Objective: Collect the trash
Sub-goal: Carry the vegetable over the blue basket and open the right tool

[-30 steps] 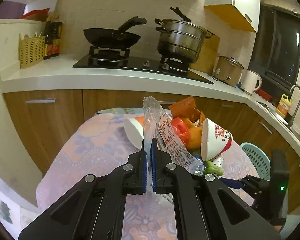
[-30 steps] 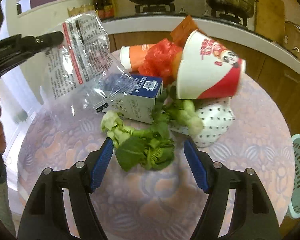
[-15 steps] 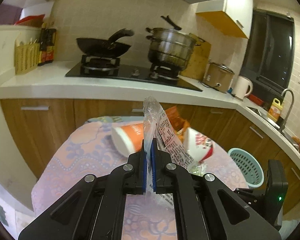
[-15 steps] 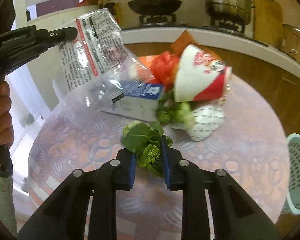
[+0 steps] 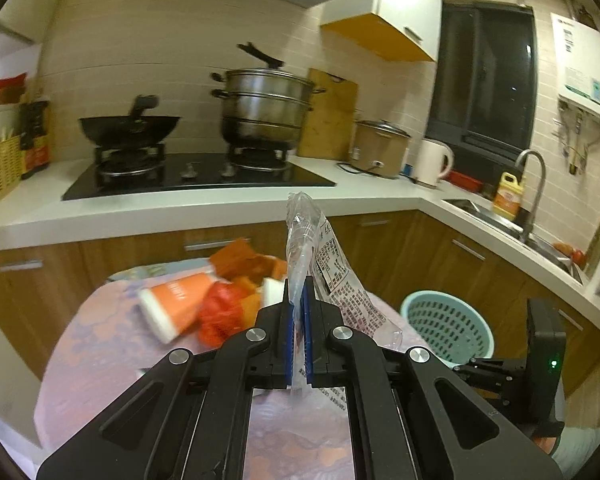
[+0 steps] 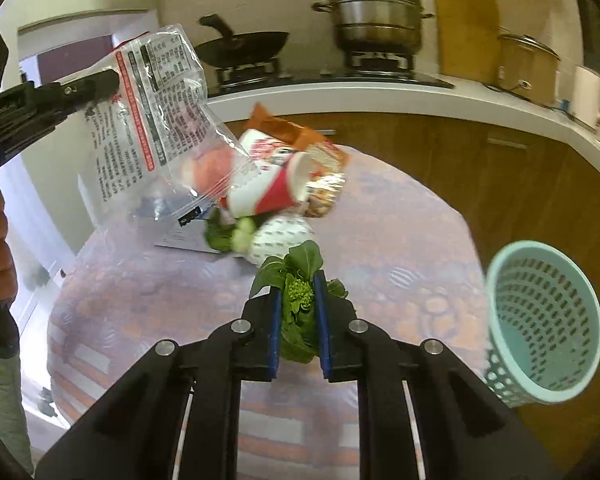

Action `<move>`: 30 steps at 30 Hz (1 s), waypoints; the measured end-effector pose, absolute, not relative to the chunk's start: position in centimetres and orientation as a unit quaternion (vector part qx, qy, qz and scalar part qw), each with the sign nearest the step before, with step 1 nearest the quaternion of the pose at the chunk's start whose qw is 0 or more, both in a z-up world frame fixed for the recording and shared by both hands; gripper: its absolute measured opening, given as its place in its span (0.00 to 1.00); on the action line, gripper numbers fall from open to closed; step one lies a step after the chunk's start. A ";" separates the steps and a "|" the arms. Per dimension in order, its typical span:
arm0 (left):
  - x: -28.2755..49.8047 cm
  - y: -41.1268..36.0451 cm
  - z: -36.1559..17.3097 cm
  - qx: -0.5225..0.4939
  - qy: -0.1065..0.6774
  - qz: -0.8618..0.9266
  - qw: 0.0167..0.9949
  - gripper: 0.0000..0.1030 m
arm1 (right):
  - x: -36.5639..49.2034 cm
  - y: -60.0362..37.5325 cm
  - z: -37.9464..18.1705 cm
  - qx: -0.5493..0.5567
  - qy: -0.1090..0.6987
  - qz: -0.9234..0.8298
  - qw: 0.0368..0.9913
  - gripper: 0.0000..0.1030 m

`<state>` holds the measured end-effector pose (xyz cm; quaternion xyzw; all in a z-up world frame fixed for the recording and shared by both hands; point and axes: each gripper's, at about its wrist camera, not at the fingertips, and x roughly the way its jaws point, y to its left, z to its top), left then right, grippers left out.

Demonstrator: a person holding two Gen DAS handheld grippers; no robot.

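Aloft, the left hand-held gripper (image 5: 297,312) pinches a clear plastic bag (image 5: 332,280); the right hand-held gripper (image 6: 298,300) clamps leafy greens (image 6: 296,292) near a teal basket (image 6: 540,320).

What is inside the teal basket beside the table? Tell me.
Nothing shows inside the teal basket: only its perforated wall and part of its floor. The near rim hides the rest.

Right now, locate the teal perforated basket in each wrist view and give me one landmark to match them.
Left wrist: teal basket sits lower right, beyond the table's far edge, right of the held plastic bag.
Right wrist: the basket is at the right edge, tilted, mouth toward the camera.
Shared landmark: the steel steamer pot on the stove.
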<state>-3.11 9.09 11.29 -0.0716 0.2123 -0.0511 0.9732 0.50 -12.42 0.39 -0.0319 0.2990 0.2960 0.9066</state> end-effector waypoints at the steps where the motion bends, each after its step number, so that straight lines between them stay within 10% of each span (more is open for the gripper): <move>1: -2.9 8.6 11.3 -0.070 0.213 -0.054 0.973 0.02 | 0.7 -13.0 0.6 -0.028 0.299 0.293 0.908 0.12; 30: 17.0 -16.6 1.9 0.019 0.311 -0.180 0.933 0.04 | 12.4 -35.6 -7.3 0.080 0.358 -0.004 0.930 0.12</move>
